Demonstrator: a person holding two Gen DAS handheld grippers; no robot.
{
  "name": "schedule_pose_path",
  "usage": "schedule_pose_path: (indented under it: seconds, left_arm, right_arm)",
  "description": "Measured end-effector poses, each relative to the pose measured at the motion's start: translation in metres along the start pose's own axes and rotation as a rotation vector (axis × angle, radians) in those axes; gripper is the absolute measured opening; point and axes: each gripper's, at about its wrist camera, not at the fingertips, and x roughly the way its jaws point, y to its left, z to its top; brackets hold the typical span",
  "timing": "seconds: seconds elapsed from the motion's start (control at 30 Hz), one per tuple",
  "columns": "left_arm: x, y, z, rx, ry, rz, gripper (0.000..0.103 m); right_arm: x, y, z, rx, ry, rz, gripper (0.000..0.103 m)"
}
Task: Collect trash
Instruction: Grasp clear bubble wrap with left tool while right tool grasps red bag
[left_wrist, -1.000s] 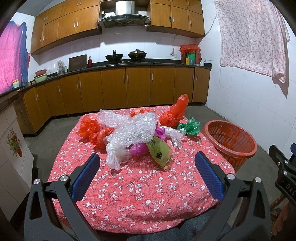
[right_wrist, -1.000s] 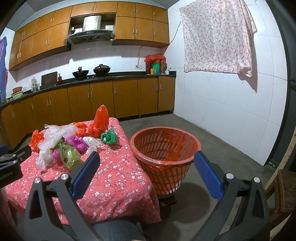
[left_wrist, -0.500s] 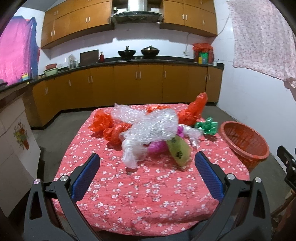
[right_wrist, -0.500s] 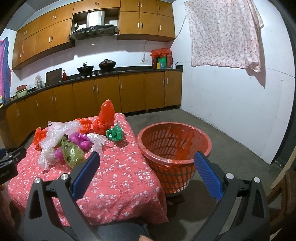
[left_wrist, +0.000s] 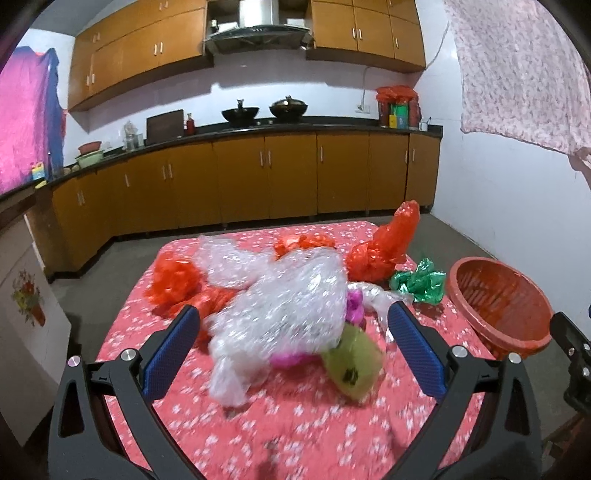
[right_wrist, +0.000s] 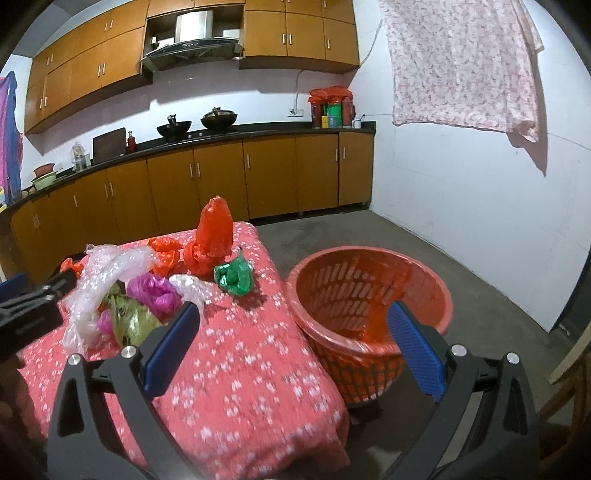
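Both tongs are held released: left gripper (left_wrist: 291, 341) around the clear plastic (left_wrist: 291, 306), right gripper (right_wrist: 291, 341) over the table's (right_wrist: 255, 369) right edge beside the basket (right_wrist: 369, 295).

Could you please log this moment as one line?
left gripper: open, nearing bubble wrap | right gripper: open, empty | basket: beside table

Crumpled plastic bags (left_wrist: 295, 295) — clear, red, magenta, olive and a green foil one (left_wrist: 419, 282) — are lying heaped at frame centre on the floral tablecloth. An orange slatted basket (left_wrist: 498, 306) is sitting empty at right.
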Motion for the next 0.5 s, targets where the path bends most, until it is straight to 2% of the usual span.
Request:
schedule_pose_path:
  seconds: [0.07,0.23,0.5]
  left_arm:
    - [0.013,-0.001,0.003,-0.002,0.021,0.004,0.1]
    - [0.037,0.004,0.003,-0.021,0.083,-0.006,0.09]
    - [0.049,0.015,0.0,-0.028,0.135,-0.06,0.059]
  right_arm:
    - [0.012,0.005,0.006,0.0,0.001,0.016,0.099]
    - [0.041,0.017,0.019,0.0,0.012,0.061,0.099]
    - [0.085,0.03,0.032,0.018,0.052,0.136,0.099]
